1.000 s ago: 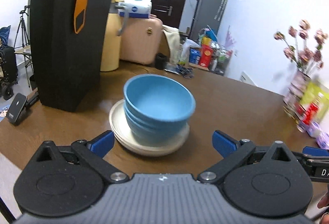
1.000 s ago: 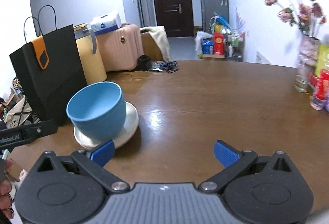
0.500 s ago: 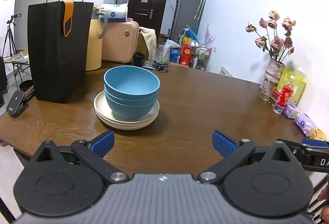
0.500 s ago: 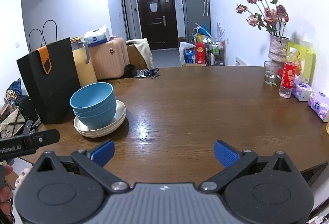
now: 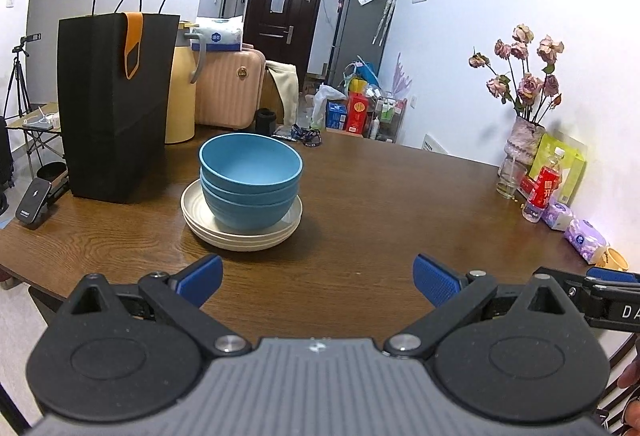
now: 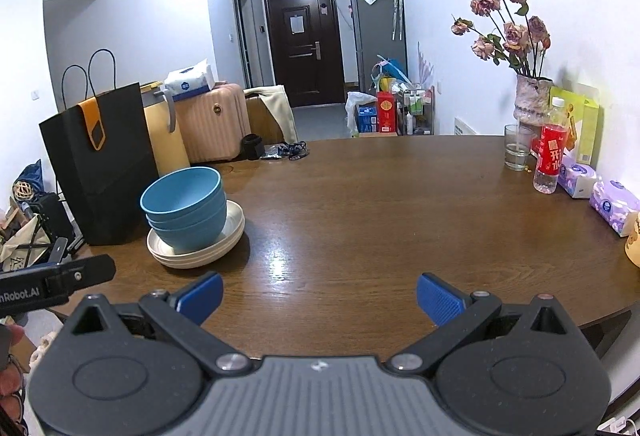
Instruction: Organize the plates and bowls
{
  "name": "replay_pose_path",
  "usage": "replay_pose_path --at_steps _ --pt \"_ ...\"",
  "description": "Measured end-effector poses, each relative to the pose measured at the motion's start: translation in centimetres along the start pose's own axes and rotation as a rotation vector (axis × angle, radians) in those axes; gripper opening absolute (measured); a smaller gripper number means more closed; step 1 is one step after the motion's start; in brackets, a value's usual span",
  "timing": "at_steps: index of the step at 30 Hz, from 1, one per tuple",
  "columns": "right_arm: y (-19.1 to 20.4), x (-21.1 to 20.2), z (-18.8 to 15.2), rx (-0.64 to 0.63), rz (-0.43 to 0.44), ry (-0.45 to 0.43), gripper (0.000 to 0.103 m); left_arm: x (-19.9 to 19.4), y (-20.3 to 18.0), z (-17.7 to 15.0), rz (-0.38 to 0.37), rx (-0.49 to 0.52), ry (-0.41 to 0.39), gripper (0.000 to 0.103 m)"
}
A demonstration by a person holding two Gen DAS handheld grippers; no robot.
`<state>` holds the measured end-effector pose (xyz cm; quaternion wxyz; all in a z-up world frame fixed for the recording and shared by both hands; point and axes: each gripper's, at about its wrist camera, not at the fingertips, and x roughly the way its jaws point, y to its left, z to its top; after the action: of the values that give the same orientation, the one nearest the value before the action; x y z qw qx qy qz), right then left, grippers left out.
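— With both claws pulled back from the stack since a second ago, where do the dishes stand?

— Blue bowls (image 5: 250, 179) sit nested on the cream plates (image 5: 240, 232), on the wooden table (image 5: 380, 203) just beside a black paper bag (image 5: 114, 103).

— And the claws?

— The left gripper (image 5: 316, 274) and right gripper (image 6: 318, 294) hang spread wide, grasping nothing, well apart from the stack.

— Meaning?

— Stacking looks finished; the retreat suggests the task is ending.
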<state>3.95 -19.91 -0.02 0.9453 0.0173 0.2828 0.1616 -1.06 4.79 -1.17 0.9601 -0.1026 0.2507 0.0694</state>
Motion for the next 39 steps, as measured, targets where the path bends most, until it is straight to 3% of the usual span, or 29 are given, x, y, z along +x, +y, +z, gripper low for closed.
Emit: replay_pose_path --at_steps 39 --pt "0.5 -1.6 -0.1 -0.010 0.001 -0.042 0.103 -2.2 0.4 0.0 0.013 -0.008 -0.061 0.103"
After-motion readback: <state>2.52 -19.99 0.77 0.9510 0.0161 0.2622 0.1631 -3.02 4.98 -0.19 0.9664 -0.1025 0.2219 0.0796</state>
